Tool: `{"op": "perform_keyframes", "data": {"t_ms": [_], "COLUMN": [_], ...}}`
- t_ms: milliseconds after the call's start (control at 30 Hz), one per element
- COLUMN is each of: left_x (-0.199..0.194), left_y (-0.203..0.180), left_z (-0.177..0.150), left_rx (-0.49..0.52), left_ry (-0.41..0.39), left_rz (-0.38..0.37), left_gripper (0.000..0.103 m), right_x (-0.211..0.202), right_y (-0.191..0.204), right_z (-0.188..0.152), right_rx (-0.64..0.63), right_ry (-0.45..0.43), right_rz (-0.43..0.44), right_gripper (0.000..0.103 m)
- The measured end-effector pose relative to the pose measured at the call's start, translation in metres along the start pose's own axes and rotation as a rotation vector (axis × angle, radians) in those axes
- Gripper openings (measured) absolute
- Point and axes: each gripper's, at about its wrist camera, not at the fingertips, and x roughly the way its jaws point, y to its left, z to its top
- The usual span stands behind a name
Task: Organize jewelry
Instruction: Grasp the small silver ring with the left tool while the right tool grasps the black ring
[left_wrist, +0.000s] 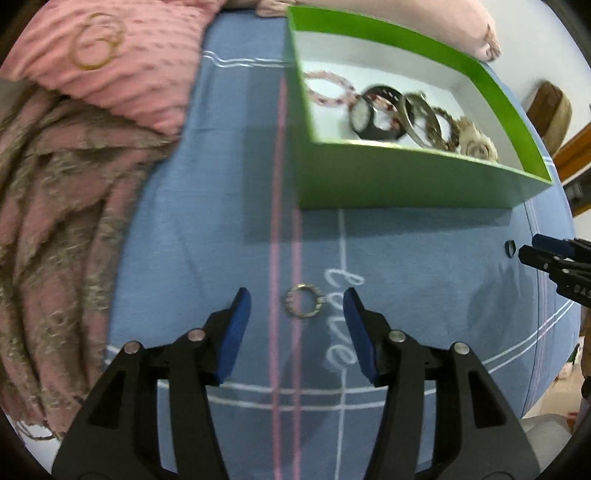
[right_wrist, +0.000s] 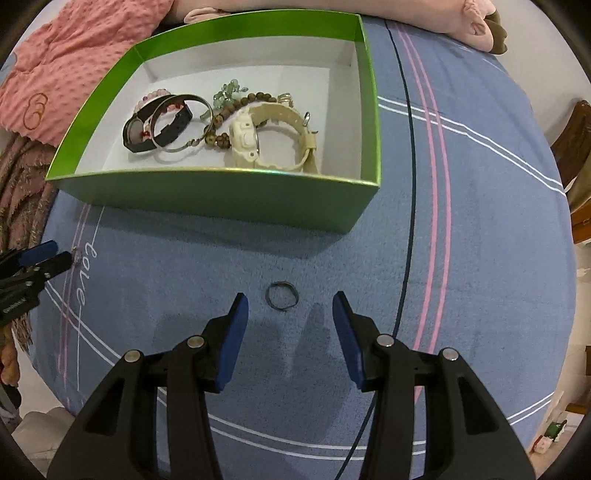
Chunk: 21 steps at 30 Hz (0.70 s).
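inside the open green cardboard box with the white floor (right_wrist: 207, 199) most of the jewelry already lies heaped: a black wristwatch (right_wrist: 138, 134), a thin silver metal bangle (right_wrist: 184, 122), a string of brown wooden beads (right_wrist: 221, 138), a cream plastic wristwatch (right_wrist: 258, 146) and some pink and pale green beads, so the sorting looks well along. two pieces are left outside it, both on the blue bedspread with pink and white stripes (right_wrist: 480, 258) just in front of the box's near wall: a small silver patterned ring (left_wrist: 304, 300) and a thin dark wire ring (right_wrist: 281, 295). the left gripper (left_wrist: 297, 306) stands released, jaws apart with the silver ring between them, untouched; the right gripper (right_wrist: 290, 306) is likewise released, straddling the dark ring. the near wall stands tall, so each ring would likely need a lift over its rim. open cloth lies around both rings; a pink knobbly blanket (left_wrist: 110, 55) and a fringed brownish-pink scarf (left_wrist: 55, 221) crowd the box's left side.
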Motion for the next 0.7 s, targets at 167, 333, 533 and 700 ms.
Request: {"op": "perform_keyframes", "data": {"t_ms": [167, 333, 533, 700], "left_x": [0.009, 0.012, 0.009, 0.008], "left_y": [-0.011, -0.017, -0.014, -0.013], "left_z": [0.001, 0.002, -0.001, -0.005], "left_rx": [0.043, 0.055, 0.048, 0.048], "left_ry": [0.009, 0.008, 0.007, 0.005], "left_rz": [0.011, 0.03, 0.031, 0.034], "left_gripper": [0.053, 0.044, 0.043, 0.041], "right_x": [0.001, 0.006, 0.02, 0.024], "right_y": [-0.003, -0.003, 0.013, 0.026], "right_z": [-0.002, -0.005, 0.001, -0.001], "right_rx": [0.02, 0.028, -0.026, -0.068], "right_ry": [0.004, 0.01, 0.014, 0.005], "right_rz": [0.021, 0.03, -0.003, -0.036], "right_gripper": [0.048, 0.048, 0.048, 0.035]}}
